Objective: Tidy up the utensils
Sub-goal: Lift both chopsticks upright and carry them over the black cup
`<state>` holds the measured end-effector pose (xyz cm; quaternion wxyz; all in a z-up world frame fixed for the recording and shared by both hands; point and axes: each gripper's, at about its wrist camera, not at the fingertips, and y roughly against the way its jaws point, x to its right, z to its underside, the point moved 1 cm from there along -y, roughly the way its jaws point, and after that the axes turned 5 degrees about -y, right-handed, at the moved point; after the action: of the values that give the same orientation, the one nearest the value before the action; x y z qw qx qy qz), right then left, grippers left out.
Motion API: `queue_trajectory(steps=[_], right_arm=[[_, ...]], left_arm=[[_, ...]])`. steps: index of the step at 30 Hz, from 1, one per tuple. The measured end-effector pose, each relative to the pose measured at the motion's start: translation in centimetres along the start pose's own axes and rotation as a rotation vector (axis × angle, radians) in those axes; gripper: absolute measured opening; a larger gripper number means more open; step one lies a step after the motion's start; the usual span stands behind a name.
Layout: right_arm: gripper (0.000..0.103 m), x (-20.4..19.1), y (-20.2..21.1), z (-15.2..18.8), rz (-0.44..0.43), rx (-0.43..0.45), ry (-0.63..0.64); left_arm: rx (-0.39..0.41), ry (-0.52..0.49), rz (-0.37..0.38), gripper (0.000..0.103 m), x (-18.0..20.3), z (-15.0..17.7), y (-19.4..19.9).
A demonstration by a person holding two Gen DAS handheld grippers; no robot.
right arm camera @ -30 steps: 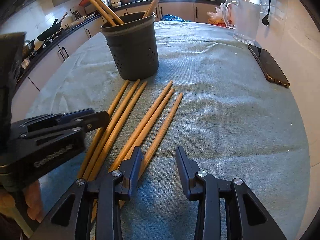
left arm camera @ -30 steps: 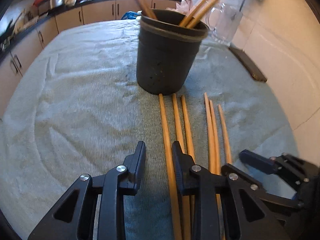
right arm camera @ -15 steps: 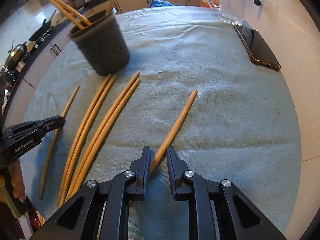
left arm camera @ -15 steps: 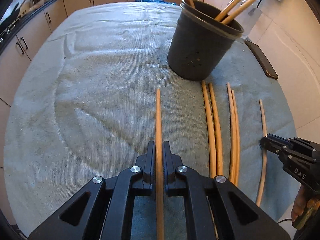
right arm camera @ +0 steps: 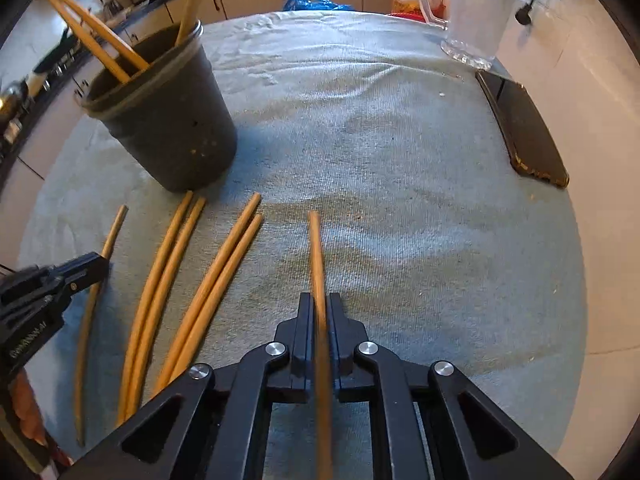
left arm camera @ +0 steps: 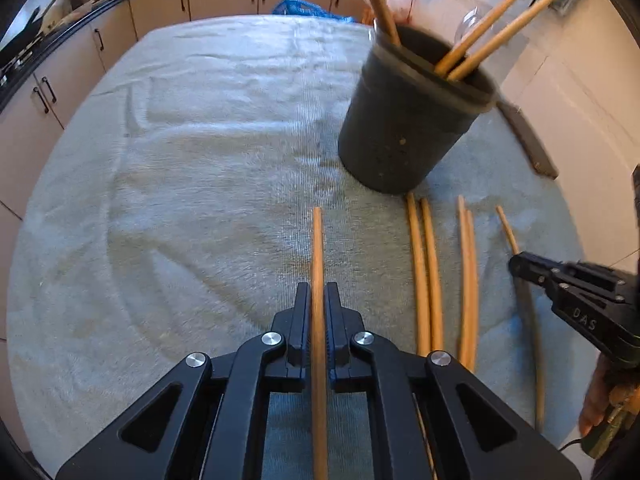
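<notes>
My left gripper point(left arm camera: 318, 298) is shut on a wooden chopstick point(left arm camera: 317, 248) that points ahead over the towel. My right gripper point(right arm camera: 320, 300) is shut on another chopstick point(right arm camera: 315, 248) the same way. Between the two lie several loose chopsticks point(left arm camera: 424, 272) point(right arm camera: 216, 276) in two pairs on the towel. Just beyond their tips stands a black perforated holder point(left arm camera: 404, 120) point(right arm camera: 172, 128) with three sticks leaning in it. Each view catches the other gripper at its edge: the right gripper point(left arm camera: 516, 264) and the left gripper point(right arm camera: 96, 264).
A pale blue-grey towel point(right arm camera: 400, 160) covers the counter. A clear glass jug point(right arm camera: 472, 12) stands at the far right, and a dark flat phone point(right arm camera: 524, 128) lies near the right edge by the white wall. Kitchen cabinets run along the back and left.
Both grippers closed, each on an outer chopstick of the row. The two held sticks came away sideways from the rest, and both are now centred between the jaws.
</notes>
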<state>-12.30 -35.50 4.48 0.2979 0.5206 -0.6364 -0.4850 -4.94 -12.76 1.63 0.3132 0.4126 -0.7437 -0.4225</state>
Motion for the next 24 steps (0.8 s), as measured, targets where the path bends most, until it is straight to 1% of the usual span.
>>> queue_trajectory(steps=[2,3,4,6,9,10,12,17,21,24], right_arm=[[0.006,0.2,1.2,0.4,-0.018,0.039,0.001],[0.006,0.2,2.1,0.7,-0.024,0.061,0.003],[0.006,0.2,2.9,0.8,-0.026,0.082,0.006],[0.007,0.0,5.3,1.5,-0.042,0.149,0.023],[0.007,-0.3,8.6,2.5,-0.066,0.234,0.037],[0.007,-0.4,9.7,2.9,-0.079,0.263,0.042],[0.007,-0.4,11.7,3.6,-0.093,0.310,0.051],[0.007,-1.1,14.9,5.4,-0.108,0.400,0.080],[0.007,-1.6,16.5,6.3,-0.116,0.447,0.094],[0.007,-1.7,17.1,6.4,-0.126,0.470,0.097]], left_arm=[[0.045,0.006,0.016,0.006,-0.2,0.3,1.7],[0.079,0.003,0.017,0.006,-0.2,0.5,3.1],[0.098,0.003,0.016,0.006,-0.5,0.5,4.0],[0.145,0.004,0.018,0.006,-0.6,1.3,6.3],[0.245,-0.024,0.022,0.006,-0.2,2.2,10.5],[0.272,-0.032,0.020,0.006,0.0,1.5,11.1],[0.333,-0.051,0.009,0.006,0.3,2.4,13.4],[0.409,-0.051,0.012,0.006,1.0,4.2,16.6],[0.475,-0.045,-0.020,0.006,1.6,5.3,17.8],[0.510,-0.049,-0.022,0.006,1.9,5.5,18.6]])
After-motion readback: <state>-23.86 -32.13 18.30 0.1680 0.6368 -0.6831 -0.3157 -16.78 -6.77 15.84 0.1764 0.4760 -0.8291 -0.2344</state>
